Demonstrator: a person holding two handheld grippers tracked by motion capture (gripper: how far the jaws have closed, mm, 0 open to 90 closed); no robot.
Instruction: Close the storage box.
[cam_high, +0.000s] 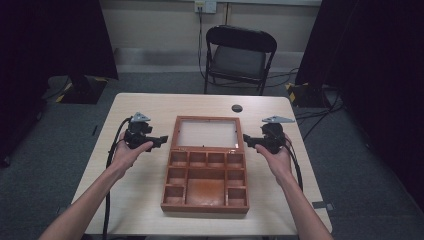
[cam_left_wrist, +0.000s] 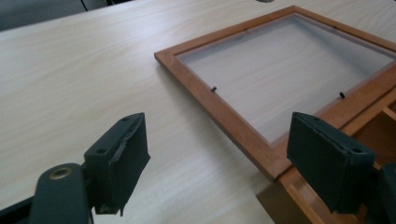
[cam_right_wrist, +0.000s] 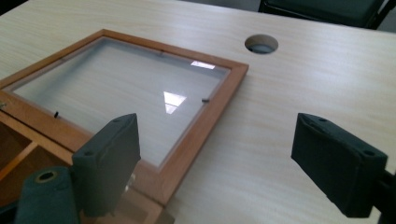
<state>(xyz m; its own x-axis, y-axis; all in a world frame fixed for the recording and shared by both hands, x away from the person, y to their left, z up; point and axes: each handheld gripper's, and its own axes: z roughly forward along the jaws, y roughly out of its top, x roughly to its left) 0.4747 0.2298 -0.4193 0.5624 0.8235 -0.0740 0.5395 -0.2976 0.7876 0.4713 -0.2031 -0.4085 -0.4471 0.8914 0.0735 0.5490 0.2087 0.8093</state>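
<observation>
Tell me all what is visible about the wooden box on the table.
The wooden box is reddish-brown and lies open in the middle of the light table. Its tray is divided into small compartments around one larger compartment, all empty as far as visible. The lid, a wooden frame with a clear pane, lies flat on the far side, joined to the tray. Nothing touches it; both grippers stand beside it.

Even overhead light brightens the pale wooden surface, while the room's left and right edges stay dark. White glare patches sit on the glass-paned wooden lid. The near black jaws look slightly soft.
</observation>
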